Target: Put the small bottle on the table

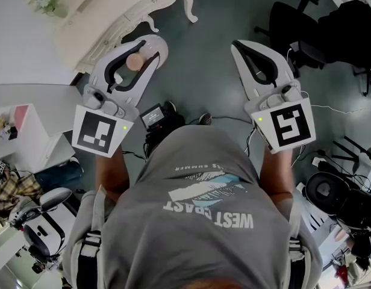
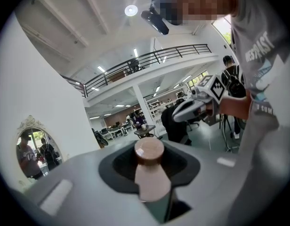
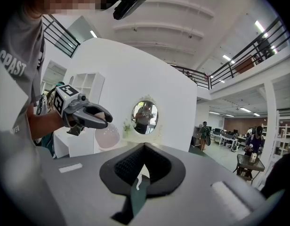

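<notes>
A small pale pink bottle (image 1: 135,61) with a rounder brownish cap sits between the jaws of my left gripper (image 1: 150,46), which is shut on it. In the left gripper view the bottle (image 2: 150,173) stands in the black hollow between the jaws, cap upward. The right gripper view shows the left gripper (image 3: 88,117) from the side, with the bottle's (image 3: 107,136) round body hanging below it. My right gripper (image 1: 239,46) is held level with the left one, jaws together and nothing in them. Both are raised over the floor, in front of the person's chest.
A cream ornate table (image 1: 116,9) with curved legs stands at the upper left, with a white surface (image 1: 17,41) and a small plant (image 1: 47,2) beside it. Black office chairs (image 1: 297,26) are at the upper right. A white shelf (image 1: 23,134) is at the left, cables and gear at the lower right.
</notes>
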The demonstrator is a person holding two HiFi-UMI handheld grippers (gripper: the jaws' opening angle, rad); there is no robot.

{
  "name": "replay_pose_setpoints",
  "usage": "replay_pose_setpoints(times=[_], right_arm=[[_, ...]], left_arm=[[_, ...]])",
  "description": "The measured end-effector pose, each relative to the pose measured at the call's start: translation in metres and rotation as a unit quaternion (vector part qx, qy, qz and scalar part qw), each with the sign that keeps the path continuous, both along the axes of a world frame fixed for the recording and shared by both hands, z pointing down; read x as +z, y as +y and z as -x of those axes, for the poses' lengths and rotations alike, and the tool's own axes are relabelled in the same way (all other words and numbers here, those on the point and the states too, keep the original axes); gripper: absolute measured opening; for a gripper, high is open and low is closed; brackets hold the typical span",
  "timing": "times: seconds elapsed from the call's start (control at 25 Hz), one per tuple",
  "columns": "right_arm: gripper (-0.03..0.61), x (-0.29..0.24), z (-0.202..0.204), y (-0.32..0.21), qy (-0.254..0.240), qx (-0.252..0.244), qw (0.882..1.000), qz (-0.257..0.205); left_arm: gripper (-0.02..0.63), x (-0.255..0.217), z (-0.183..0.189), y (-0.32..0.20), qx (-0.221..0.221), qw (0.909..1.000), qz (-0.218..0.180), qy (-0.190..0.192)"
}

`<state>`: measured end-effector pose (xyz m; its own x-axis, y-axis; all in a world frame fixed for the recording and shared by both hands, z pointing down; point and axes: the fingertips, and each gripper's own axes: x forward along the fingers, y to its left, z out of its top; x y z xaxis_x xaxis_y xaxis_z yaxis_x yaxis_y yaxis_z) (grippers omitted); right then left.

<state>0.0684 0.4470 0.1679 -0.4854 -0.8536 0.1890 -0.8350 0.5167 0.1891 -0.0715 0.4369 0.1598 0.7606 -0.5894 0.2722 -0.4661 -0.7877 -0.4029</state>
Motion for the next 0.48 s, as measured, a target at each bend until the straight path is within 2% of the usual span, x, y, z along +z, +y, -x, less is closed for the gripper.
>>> replay_pose_setpoints(times=[0.2, 0.48], right_arm=[[0.002, 0.001, -0.004, -0.012, -0.028, 0.01, 1.0, 0.01], [0.002, 0.003, -0.002, -0.037, -0.036, 0.025, 0.999, 0.018]], left_arm=[[0.114, 0.002, 0.001, -0.009, -0.009, 0.9999, 0.004, 0.006], [0.114, 0.008, 0.008, -0.038, -0.005, 0.9998, 0.016, 0.011]])
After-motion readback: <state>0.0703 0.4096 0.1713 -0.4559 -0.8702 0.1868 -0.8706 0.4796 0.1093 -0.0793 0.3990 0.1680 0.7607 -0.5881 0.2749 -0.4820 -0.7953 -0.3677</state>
